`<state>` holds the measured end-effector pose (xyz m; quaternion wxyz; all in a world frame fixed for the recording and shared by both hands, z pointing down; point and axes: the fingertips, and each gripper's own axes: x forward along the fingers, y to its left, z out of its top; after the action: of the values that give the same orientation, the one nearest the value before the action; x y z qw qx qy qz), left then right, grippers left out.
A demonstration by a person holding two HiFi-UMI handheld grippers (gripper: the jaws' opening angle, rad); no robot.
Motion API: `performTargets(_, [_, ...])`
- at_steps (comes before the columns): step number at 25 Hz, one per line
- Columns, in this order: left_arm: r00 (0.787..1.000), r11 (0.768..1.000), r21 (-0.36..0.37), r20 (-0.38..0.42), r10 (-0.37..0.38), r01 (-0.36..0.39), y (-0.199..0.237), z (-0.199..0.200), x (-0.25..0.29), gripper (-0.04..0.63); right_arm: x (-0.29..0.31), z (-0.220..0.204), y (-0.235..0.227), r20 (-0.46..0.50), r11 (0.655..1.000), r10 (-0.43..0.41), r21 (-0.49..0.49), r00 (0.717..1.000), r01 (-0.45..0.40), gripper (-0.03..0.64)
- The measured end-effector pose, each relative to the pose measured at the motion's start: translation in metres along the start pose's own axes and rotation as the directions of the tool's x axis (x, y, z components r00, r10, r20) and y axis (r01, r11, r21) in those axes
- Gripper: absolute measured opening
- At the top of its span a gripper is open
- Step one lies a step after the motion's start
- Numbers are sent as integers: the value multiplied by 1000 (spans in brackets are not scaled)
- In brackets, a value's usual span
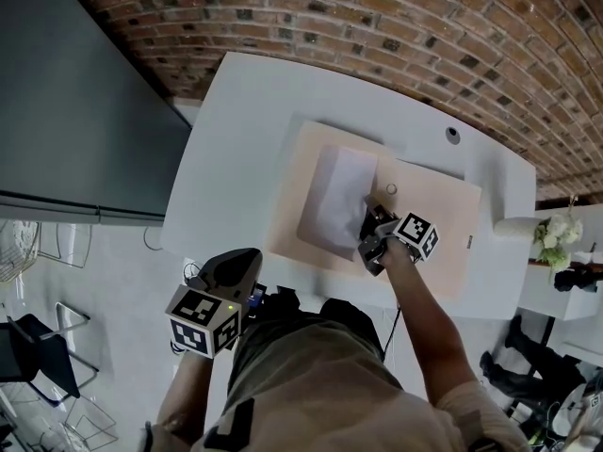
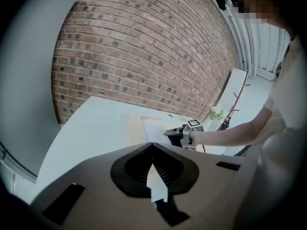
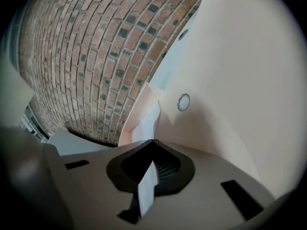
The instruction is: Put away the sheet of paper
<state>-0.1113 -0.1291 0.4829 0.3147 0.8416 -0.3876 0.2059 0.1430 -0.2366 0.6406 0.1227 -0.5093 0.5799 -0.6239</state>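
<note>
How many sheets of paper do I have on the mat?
1. The sheet of paper lies on the beige mat, its right edge pinched by the right hand-held gripper. Others could hide beneath.

tabletop (image 1: 236, 130): white, rounded corners, far side close to a brick wall (image 1: 377, 26).
grommet (image 1: 453, 136): small, round, dark; set in the tabletop near the far right corner, just beyond the mat.
mat (image 1: 429, 224): beige, flat on the tabletop, from the middle to near the front edge; far edge stepped, left half reaching further back than the right.
paper (image 1: 334, 201): white, on the mat's left half, reaching to about its middle.
ring (image 1: 391, 189): small, round, on the mat just right of the paper's far corner.
</note>
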Motion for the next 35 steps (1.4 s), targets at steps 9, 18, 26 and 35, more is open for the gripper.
performTargets(9, [1000, 1000, 1, -5, 6, -6, 4, 1, 2, 14, 3, 0, -1, -12, 1000, 8, 12, 1000, -8, 23])
performTargets(18, [1000, 1000, -1, -5, 5, -5, 3, 6, 7, 14, 1, 2, 10, -35, 998, 57, 30, 998, -56, 23])
performTargets(26, [1000, 1000, -2, -8, 2, -2, 4, 11, 11, 14, 0, 4, 12, -33, 997, 64, 34, 997, -63, 23])
performTargets(35, [1000, 1000, 11, 9, -1, 1, 4, 19, 13, 14, -2, 2, 11, -37, 998, 57, 8, 998, -57, 23])
